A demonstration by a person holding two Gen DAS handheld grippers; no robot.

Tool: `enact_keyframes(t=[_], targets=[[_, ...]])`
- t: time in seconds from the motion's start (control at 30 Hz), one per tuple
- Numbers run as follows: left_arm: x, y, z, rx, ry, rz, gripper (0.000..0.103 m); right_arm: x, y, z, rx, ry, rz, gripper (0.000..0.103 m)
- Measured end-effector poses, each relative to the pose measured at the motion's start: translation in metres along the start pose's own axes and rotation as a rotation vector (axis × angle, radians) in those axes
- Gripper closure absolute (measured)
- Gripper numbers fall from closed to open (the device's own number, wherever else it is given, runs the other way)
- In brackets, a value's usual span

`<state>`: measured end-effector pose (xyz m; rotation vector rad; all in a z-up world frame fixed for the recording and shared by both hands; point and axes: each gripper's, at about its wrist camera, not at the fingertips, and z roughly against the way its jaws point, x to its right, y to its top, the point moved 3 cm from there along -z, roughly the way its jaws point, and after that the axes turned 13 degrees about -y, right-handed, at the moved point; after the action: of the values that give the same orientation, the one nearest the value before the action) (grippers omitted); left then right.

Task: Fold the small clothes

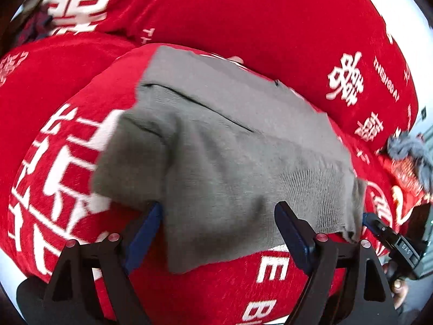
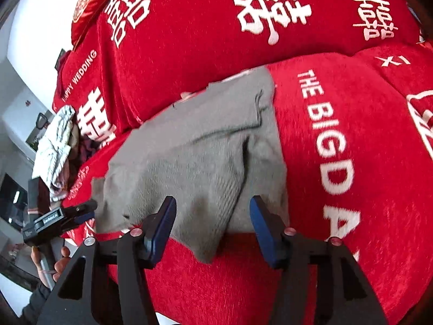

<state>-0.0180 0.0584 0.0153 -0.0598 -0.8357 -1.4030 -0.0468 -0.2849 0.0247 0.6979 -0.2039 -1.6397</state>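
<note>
A grey knit garment [image 1: 230, 140] lies partly folded on a red sofa seat; it also shows in the right wrist view [image 2: 200, 151]. My left gripper [image 1: 219, 211] is open, its blue-padded fingers [image 1: 289, 227] straddling the garment's near edge. My right gripper [image 2: 213, 211] is open too, its fingers [image 2: 162, 222] on either side of the garment's near corner. Each gripper shows in the other's view, at the garment's side: the right one in the left wrist view [image 1: 389, 235], the left one in the right wrist view [image 2: 62, 216].
The red sofa cover [image 2: 338, 162] has white characters and lettering; its backrest [image 1: 243, 13] rises behind the garment. A pile of other clothes [image 2: 56, 146] lies at the sofa's end, also visible in the left wrist view [image 1: 411, 151].
</note>
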Motion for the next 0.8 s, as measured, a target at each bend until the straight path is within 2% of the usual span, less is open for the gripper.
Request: enact_keyframes(t=[0.17, 0.23, 0.3, 0.33, 0.37, 0.43, 0.6, 0.63, 0.8], targets=[[0.012, -0.002, -0.012, -0.009, 0.071, -0.079, 0.019, -0.009, -0.003, -0.013, -0.025, 0.024, 0.028, 0.053], [0.011, -0.002, -0.008, 0.002, 0.098, -0.088, 0.054, -0.011, -0.004, -0.016, -0.020, 0.024, 0.037, 0.053], [0.005, -0.002, -0.004, 0.005, 0.095, -0.074, 0.070, -0.014, -0.004, -0.017, -0.029, 0.043, 0.039, 0.064], [0.002, -0.001, -0.002, 0.005, 0.083, -0.059, 0.077, -0.016, -0.005, -0.019, -0.049, 0.066, 0.041, 0.086], [-0.001, 0.000, 0.000, 0.004, 0.069, -0.044, 0.079, -0.017, -0.006, -0.021, -0.065, 0.082, 0.042, 0.091], [-0.003, 0.001, 0.003, 0.009, 0.041, -0.028, 0.087, -0.019, -0.008, -0.020, -0.063, 0.081, 0.052, 0.091], [0.002, 0.001, 0.002, 0.013, 0.050, -0.048, 0.088, -0.017, -0.007, -0.021, -0.063, 0.104, 0.035, 0.092], [0.003, 0.001, 0.003, 0.014, 0.048, -0.047, 0.089, -0.018, -0.006, -0.018, -0.052, 0.105, 0.040, 0.095], [0.011, 0.006, 0.023, 0.065, 0.004, -0.027, 0.089, -0.022, 0.007, 0.011, 0.020, 0.154, 0.046, 0.096]])
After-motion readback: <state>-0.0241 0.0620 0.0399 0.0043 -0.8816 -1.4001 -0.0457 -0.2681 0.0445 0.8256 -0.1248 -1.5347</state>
